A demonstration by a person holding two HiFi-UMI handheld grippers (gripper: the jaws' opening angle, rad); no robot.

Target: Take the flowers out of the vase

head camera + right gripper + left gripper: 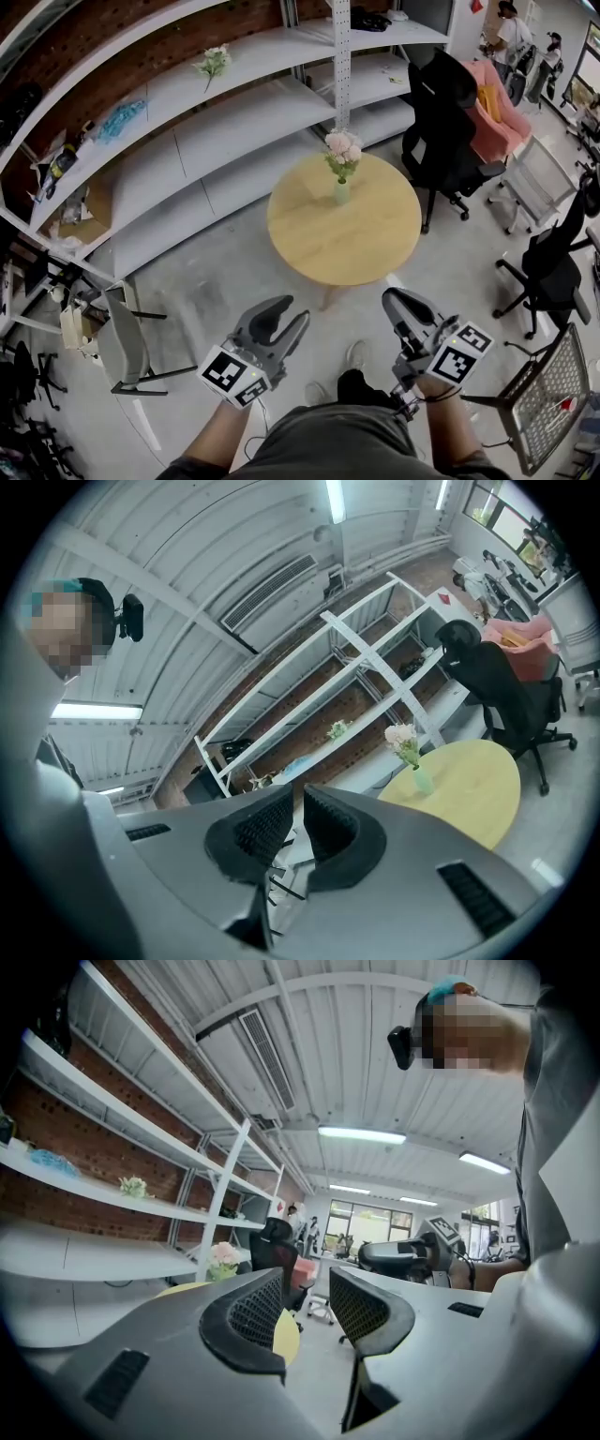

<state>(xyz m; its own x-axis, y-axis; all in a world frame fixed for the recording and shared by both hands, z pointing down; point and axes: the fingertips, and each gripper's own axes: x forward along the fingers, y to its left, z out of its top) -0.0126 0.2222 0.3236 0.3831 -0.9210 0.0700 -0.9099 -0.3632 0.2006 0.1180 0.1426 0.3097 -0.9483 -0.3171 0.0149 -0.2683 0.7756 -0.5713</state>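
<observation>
A bunch of pink flowers [343, 147] stands upright in a small pale green vase [342, 192] at the far side of a round wooden table [366, 248]. Both grippers hang well short of the table, over the floor, pointing toward it. My left gripper [286, 314] is open with nothing between its jaws [307, 1302]. My right gripper [394, 300] is shut and holds nothing [298, 817]. The flowers [401, 735] and vase [423, 780] show far off in the right gripper view, and the flowers [223, 1255] show small in the left gripper view.
White shelving [234, 122] runs behind the table, with another flower bunch [214, 62] on it. A black office chair [445, 112] and a pink chair [502, 108] stand at the table's right. A grey chair [122, 337] is at left and a wire mesh chair [544, 394] at right.
</observation>
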